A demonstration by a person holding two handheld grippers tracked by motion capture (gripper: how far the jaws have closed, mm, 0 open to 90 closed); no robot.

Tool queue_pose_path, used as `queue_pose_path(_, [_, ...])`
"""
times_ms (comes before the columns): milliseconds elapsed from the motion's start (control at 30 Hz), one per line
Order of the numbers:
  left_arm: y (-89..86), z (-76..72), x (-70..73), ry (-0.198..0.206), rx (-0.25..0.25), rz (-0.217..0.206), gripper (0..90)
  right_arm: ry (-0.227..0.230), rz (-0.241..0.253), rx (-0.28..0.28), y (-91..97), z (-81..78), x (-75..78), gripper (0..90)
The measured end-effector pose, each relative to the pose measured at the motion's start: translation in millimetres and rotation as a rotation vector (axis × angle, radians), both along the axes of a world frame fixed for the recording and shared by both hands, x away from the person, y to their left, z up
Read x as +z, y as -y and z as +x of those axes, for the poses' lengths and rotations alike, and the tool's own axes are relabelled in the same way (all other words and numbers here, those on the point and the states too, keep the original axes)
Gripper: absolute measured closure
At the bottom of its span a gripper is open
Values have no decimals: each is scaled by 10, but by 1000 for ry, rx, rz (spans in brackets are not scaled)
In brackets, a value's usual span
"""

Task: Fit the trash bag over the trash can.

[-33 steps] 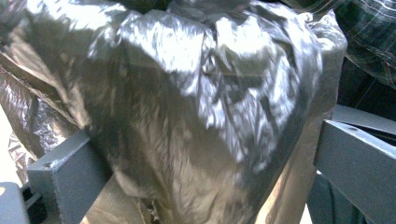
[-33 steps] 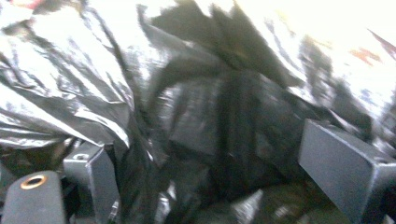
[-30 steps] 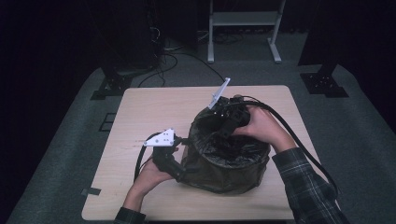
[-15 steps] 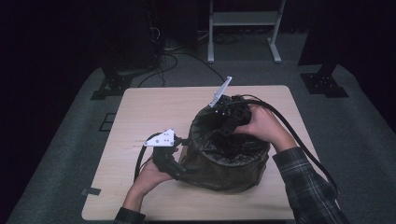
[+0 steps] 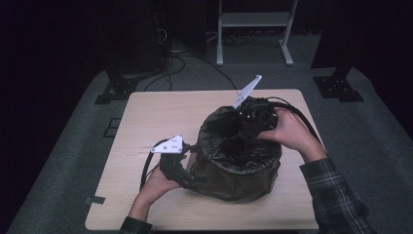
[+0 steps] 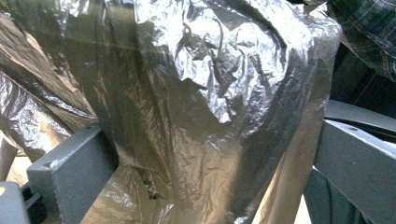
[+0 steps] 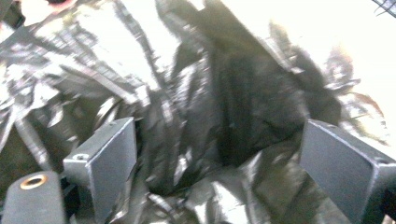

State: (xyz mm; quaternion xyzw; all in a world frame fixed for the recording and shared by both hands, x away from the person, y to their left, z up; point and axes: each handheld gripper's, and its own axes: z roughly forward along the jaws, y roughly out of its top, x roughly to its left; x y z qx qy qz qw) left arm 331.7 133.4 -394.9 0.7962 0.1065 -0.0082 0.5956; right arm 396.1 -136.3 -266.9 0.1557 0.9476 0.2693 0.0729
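A dark, crinkled plastic bag (image 5: 234, 161) lines a round bin in the middle of the wooden table (image 5: 160, 114). My left gripper (image 5: 189, 171) is pressed against the bag's lower left side. Its jaws stand wide apart, with bag film (image 6: 201, 93) bulging between them around the left gripper (image 6: 205, 149). My right gripper (image 5: 251, 116) is at the bag's far right rim and tilts down into the opening. In the blurred right gripper view, dark bag folds (image 7: 261, 107) lie between the spread jaws of the right gripper (image 7: 219, 140).
Black cables (image 5: 297, 119) trail from the right gripper across the table's right side. A plaid sleeve (image 5: 336, 195) comes in at the lower right. Metal stand legs (image 5: 253, 29) and floor cables (image 5: 180, 58) lie beyond the far edge.
The right gripper has shifted slightly to the right along the bag's rim. The left hand and its gripper hold their place against the bag.
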Motion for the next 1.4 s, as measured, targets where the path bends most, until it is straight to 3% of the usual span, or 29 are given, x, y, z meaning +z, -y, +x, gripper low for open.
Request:
queue_pose_path(133, [1,0,-12,-2,-1,4,0,-14,9,-15,-77,132,-41,102])
queue_pose_path(233, [0,-1,-15,-4,-2,6,0,-31,0,13,-215,146,-132,102])
queue_pose_path(533, [1,-8,-14,-6,-2,6,0,-74,-70,93,-503,-71,-402,101])
queue_pose_path(833, [-7,-6,-7,-4,-1,5,0,-109,-83,148,-651,-191,-535,100])
queue_pose_path(1067, [-5,-5,-12,-5,-1,3,0,-83,-61,112,-478,-177,-367,100])
queue_pose_path(1200, [-4,-6,-13,-8,0,5,0,-64,-42,83,-276,-197,-254,100])
queue_pose_path(1400, [-1,-4,-22,-10,0,5,0,-56,-25,42,74,-260,-208,100])
